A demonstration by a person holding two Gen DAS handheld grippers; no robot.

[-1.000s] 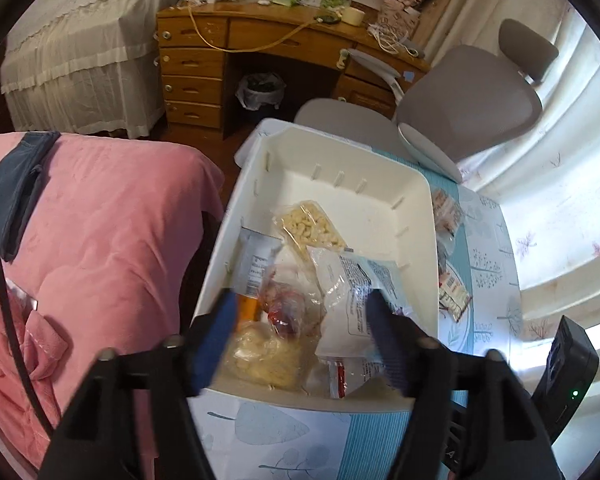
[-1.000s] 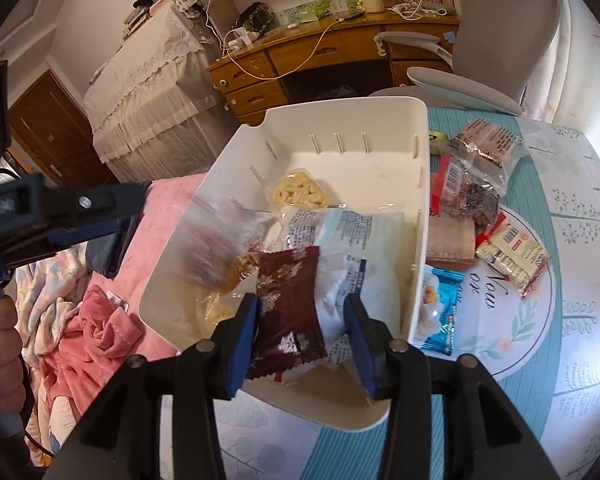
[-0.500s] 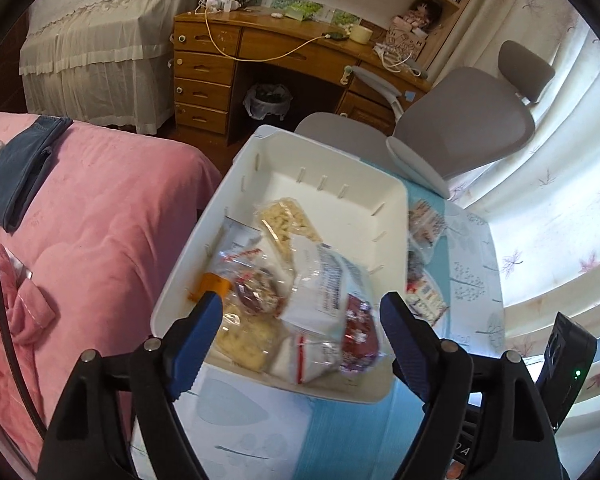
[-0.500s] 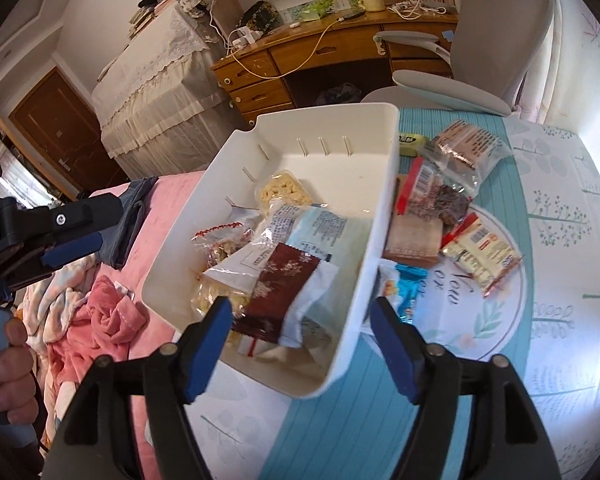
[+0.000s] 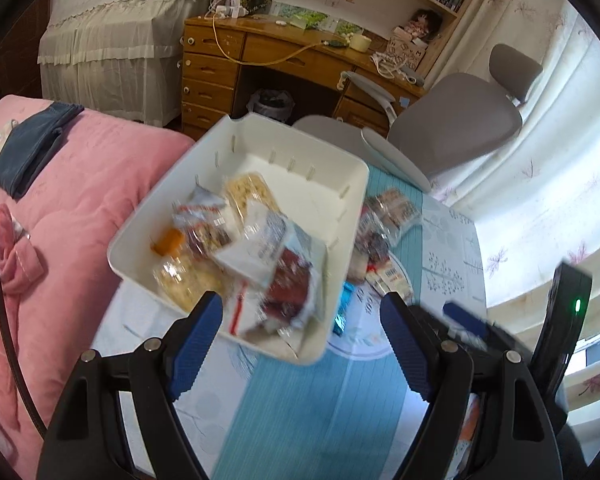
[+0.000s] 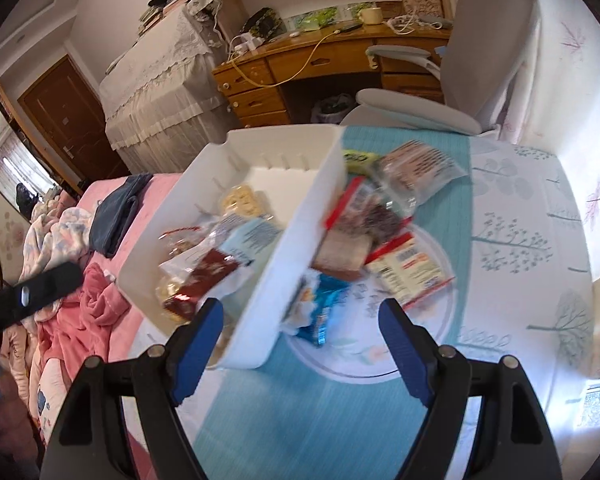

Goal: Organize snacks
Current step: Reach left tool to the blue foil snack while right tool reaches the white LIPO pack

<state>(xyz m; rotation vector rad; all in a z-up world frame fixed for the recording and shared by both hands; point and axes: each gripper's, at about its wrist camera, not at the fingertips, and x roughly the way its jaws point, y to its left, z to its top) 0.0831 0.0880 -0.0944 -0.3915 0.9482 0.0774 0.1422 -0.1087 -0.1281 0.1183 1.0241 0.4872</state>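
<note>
Several snack pkts (image 6: pixel 384 236) were left beside the white bin (image 6: pixel 300 216), so the right gripper (image 6: pixel 300 344) was being spread, empty, w/ the left gripper (image 5: pixel 302 340) likewise released, nothing held.

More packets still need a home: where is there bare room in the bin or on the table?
The white bin is bare at its far end, beyond the cracker packet; its near half is heaped. The tablecloth right of the loose snack pile is bare, as is the teal strip nearest the camera.
</note>
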